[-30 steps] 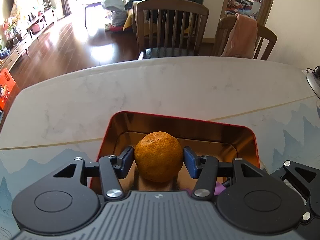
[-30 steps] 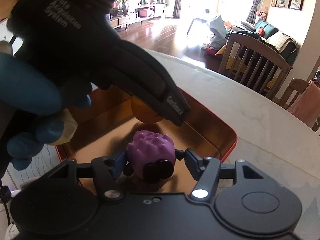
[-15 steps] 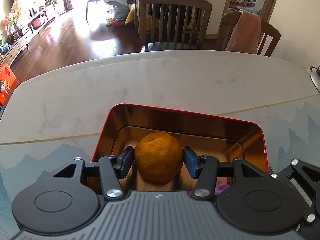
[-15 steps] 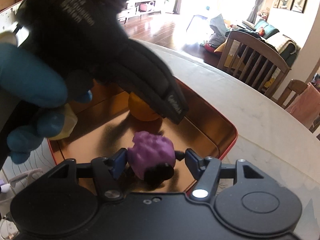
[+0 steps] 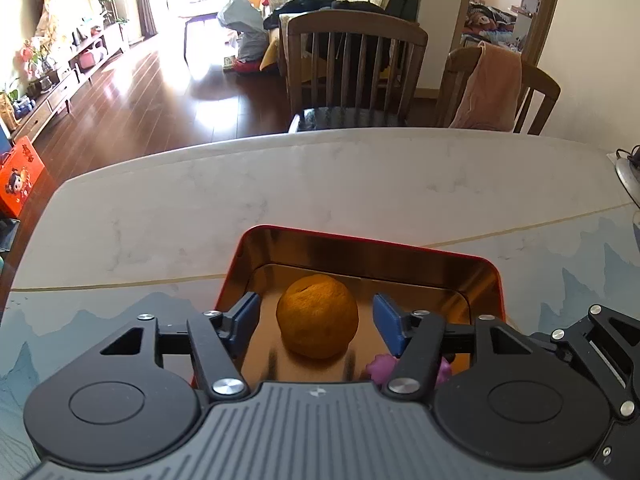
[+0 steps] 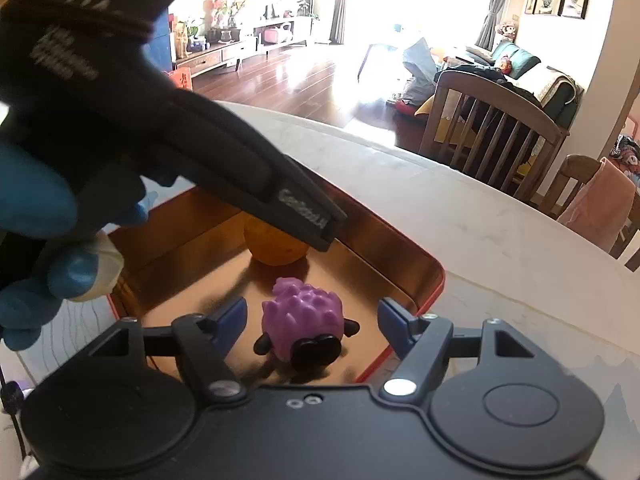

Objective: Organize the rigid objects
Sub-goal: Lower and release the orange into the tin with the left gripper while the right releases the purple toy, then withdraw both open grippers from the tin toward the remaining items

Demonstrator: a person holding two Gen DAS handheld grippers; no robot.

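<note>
Both sets of jaws have just been opening. A second ago the blue pads of the left gripper (image 5: pixel 316 320) pressed on the orange (image 5: pixel 317 317); now a clear gap shows on each side of the fruit, which sits on the gold floor of the red-rimmed tin (image 5: pixel 362 240). Same on the right: the right gripper (image 6: pixel 312 322) earlier held the purple spiky toy (image 6: pixel 303 322) against its left pad; now both pads stand off it, the toy between them but untouched.

Near: toy rests on the tin floor close to the near edge, its black face parts turned toward the camera. It looks settled, leaning slightly; whether it will stay put I cannot tell.

Middle: orange lies further in, just beyond the toy, partly hidden in the right view by the body of the left gripper. A blue-gloved hand (image 6: pixel 36 208) grips that tool at upper left. A pale yellowish object (image 6: pixel 102 270) shows beside the glove at the tin's left edge; what it is, unclear.

Far: marble table (image 5: pixel 280 184), bare beyond the tin; wooden chairs (image 5: pixel 352 64) behind, one draped with a pink cloth (image 5: pixel 490 84).

Judgement: both items are delivered into the tin and released. Next step is likely lifting both tools clear without nudging either piece.
</note>
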